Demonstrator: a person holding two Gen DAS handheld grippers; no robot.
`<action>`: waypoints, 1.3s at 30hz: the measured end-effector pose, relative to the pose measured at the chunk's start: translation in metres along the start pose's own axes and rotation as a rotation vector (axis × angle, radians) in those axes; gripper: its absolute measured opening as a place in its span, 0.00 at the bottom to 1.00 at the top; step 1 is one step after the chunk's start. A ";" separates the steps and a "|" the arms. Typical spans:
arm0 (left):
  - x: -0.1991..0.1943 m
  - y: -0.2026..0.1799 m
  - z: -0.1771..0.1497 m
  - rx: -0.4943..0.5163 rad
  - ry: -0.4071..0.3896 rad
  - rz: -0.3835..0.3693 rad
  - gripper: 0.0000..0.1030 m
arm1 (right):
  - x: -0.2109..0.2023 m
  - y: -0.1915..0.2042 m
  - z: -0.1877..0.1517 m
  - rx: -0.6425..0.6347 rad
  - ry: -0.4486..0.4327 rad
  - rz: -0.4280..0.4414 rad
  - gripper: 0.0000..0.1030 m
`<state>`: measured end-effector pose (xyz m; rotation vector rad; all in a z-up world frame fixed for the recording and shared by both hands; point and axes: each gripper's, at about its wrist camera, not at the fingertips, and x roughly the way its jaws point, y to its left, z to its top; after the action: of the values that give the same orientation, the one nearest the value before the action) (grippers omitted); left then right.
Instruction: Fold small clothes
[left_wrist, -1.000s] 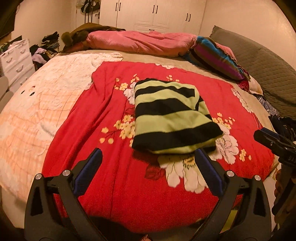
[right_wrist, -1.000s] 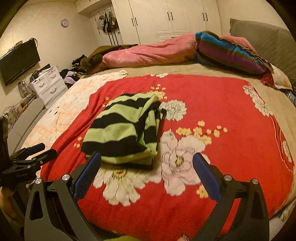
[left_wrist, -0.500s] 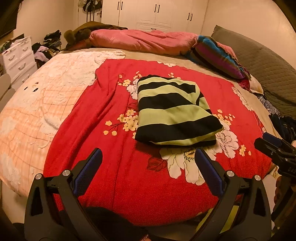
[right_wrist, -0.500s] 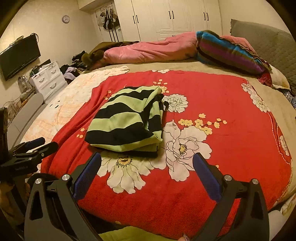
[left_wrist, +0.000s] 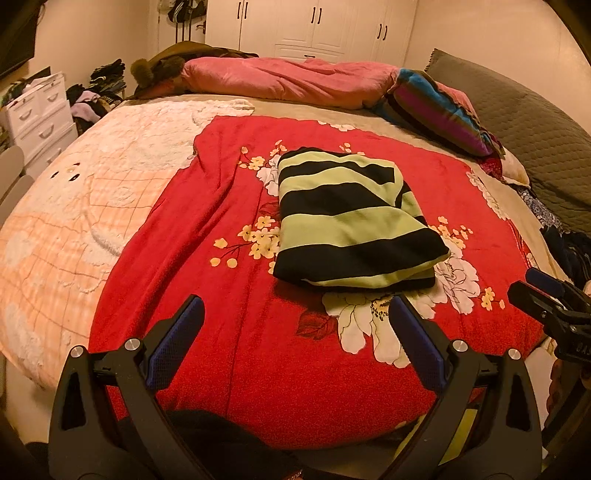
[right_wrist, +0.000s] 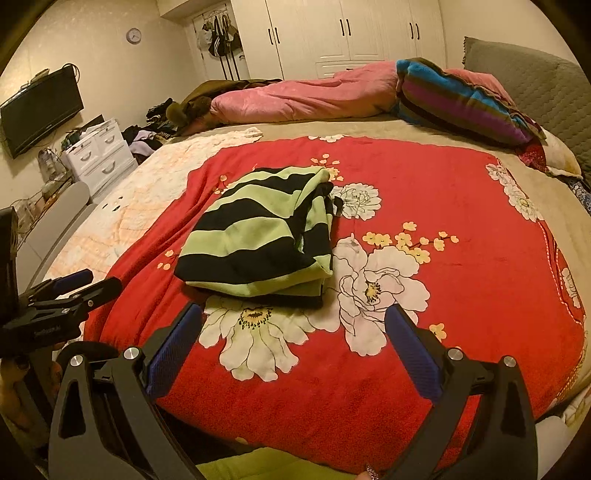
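I've got the left tool (left_wrist: 293, 314) and right tool (right_wrist: 293, 323) both spread wide, holding nothing. The folded striped garment (left_wrist: 351, 218) lies on the red blanket (left_wrist: 221, 295), just beyond them.

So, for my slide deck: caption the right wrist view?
Folded striped garment on red floral blanket, right gripper open and empty.

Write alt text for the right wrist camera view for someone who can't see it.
A folded green-and-black striped garment lies on a red floral blanket covering a bed. The open right tool points toward it with nothing held, and the left tool shows at the left edge.
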<state>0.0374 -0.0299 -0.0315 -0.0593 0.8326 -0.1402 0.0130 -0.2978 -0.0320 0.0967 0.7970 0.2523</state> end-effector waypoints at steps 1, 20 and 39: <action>0.000 0.000 0.000 0.002 0.000 -0.001 0.91 | 0.000 0.000 0.000 0.000 -0.001 0.000 0.96; 0.001 0.002 -0.002 -0.002 0.007 0.005 0.91 | 0.005 0.011 -0.002 -0.020 0.006 0.012 0.96; 0.003 0.001 -0.002 -0.007 0.016 0.034 0.91 | 0.005 0.010 -0.003 -0.018 0.005 0.011 0.96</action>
<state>0.0384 -0.0292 -0.0351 -0.0509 0.8498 -0.1060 0.0126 -0.2866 -0.0356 0.0832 0.7990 0.2705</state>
